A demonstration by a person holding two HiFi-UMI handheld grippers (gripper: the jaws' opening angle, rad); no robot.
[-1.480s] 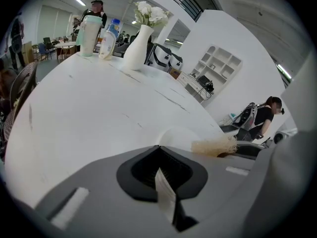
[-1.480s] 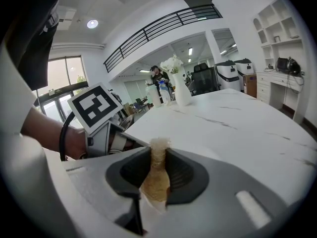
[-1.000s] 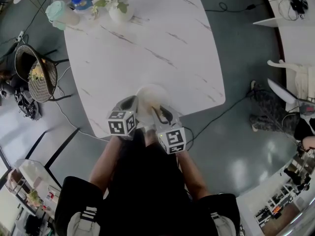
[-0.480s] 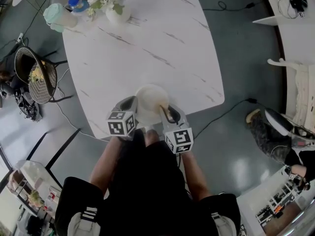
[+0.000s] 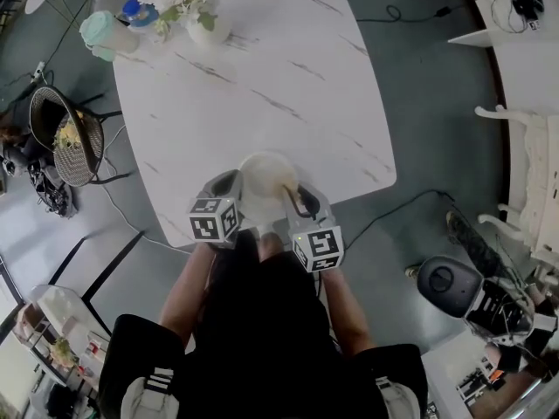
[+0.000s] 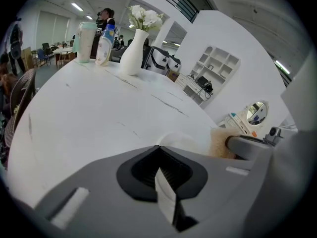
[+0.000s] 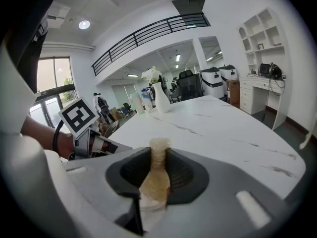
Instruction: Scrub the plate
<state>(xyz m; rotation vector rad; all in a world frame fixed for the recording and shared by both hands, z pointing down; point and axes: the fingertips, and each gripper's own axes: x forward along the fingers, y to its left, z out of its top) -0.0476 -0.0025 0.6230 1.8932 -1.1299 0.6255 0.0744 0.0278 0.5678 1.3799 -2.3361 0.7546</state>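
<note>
A pale round plate (image 5: 265,175) lies at the near edge of the white marble table (image 5: 262,77). My left gripper (image 5: 232,187) is shut on the plate's left rim; in the left gripper view a white edge of the plate (image 6: 166,198) is pinched between the jaws of the left gripper (image 6: 161,168). My right gripper (image 5: 293,195) is shut on a tan sponge (image 5: 287,188) at the plate's right side. The sponge (image 7: 157,177) stands squeezed between the jaws of the right gripper (image 7: 157,161). From the left gripper view the sponge (image 6: 218,142) rests against the plate (image 6: 182,142).
A white vase of flowers (image 5: 194,5), a blue-capped bottle (image 5: 140,10) and a mint jug (image 5: 100,30) stand at the table's far left corner. A wicker chair (image 5: 65,133) is left of the table. Cables and a dark round object (image 5: 447,285) are on the floor at the right.
My right gripper with the sponge has shifted slightly right along the plate. The left gripper has stayed on the rim. Someone's feet moved across the floor at the right.
</note>
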